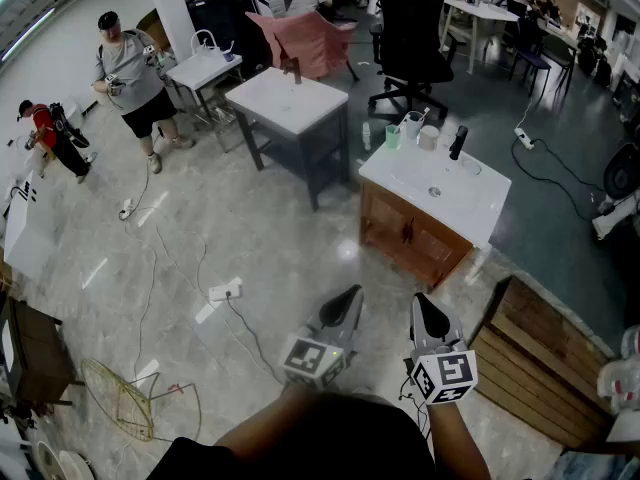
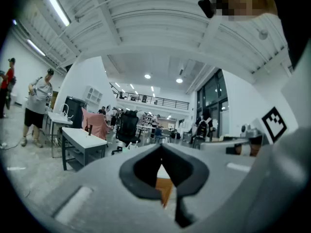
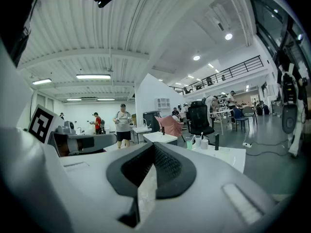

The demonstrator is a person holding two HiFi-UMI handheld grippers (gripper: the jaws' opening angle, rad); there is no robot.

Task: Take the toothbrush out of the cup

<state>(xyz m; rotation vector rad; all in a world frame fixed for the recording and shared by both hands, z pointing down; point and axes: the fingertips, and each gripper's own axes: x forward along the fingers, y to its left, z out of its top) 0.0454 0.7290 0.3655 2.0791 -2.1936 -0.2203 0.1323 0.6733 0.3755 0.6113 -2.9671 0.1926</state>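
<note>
Your left gripper [image 1: 348,296] and right gripper [image 1: 424,304] sit side by side, jaws together and nothing in them. Well ahead of both tips stands the white-topped wooden vanity [image 1: 470,203]. On its far end, beyond the right gripper, a white cup [image 1: 411,126] holds the toothbrush [image 1: 423,115], with a green cup [image 1: 393,137] just beside it and a black bottle [image 1: 458,142] near.

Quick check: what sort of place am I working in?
Probably a big open lab or workshop hall: a freestanding washbasin cabinet, a black office chair, and a power strip on the floor.
</note>
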